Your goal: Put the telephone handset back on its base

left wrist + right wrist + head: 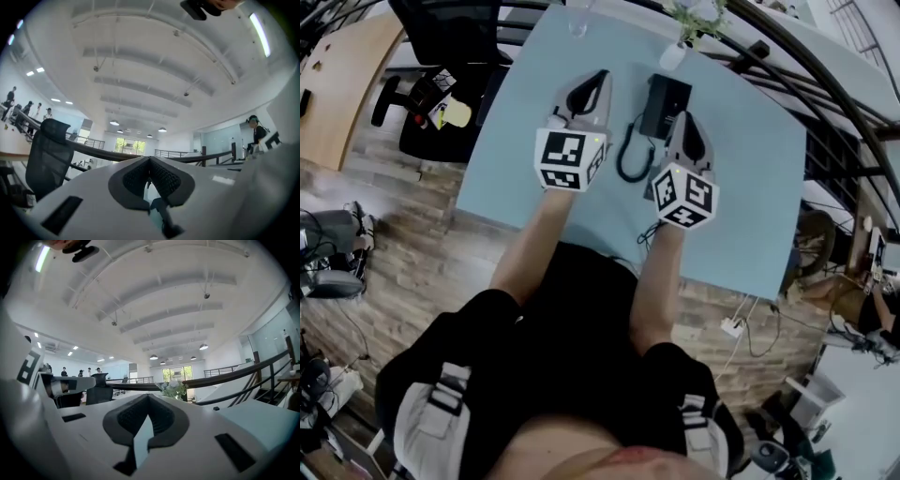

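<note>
In the head view a black telephone lies on the light blue table, toward its far side, with its cord looping toward me. I cannot tell the handset apart from the base. My left gripper rests left of the phone, jaws closed to a point and holding nothing. My right gripper lies just right of the cord, its tip next to the phone's near right corner, also shut and empty. Both gripper views point upward at the ceiling; the left gripper and right gripper show their pads meeting. The phone is outside both gripper views.
A clear glass and a white vase with a plant stand at the table's far edge; the plant shows ahead of the right gripper. A black office chair stands left of the table. A railing runs along the right.
</note>
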Available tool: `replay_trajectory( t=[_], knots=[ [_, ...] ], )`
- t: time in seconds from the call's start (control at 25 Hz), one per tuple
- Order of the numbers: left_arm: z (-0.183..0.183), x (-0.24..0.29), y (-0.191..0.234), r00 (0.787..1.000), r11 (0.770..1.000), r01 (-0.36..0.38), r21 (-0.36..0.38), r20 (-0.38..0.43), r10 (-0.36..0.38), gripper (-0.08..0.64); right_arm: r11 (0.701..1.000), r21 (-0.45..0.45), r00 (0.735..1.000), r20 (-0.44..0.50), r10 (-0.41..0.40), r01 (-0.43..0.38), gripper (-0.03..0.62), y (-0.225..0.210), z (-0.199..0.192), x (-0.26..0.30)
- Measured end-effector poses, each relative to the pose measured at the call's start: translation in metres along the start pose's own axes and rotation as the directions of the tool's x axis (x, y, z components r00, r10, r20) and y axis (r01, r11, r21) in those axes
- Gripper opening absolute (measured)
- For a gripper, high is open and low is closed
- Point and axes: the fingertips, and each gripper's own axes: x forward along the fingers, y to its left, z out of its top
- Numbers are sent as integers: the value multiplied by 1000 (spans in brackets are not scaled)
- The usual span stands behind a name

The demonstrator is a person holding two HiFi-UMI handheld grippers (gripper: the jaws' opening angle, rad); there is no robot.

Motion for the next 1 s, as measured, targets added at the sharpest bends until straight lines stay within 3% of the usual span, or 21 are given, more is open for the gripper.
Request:
replay_trajectory(
  t=[0.16, 0.6, 1.0],
  knots=[
    [1, -4, -11, 998, 996, 65, 68, -19, -64, 0, 999, -38, 1000, -1, -3, 3, -8, 9, 8, 3],
    [-29, 6, -32, 986, 988, 153, 29, -71, -151, 0, 994, -105, 999, -46, -27, 22, -8, -1, -1, -8],
    [-35, 10, -33, 984, 987, 159, 18, -79, -157, 0, 994, -106, 999, -49, -21, 16, -8, -3, 0, -5]
  ],
)
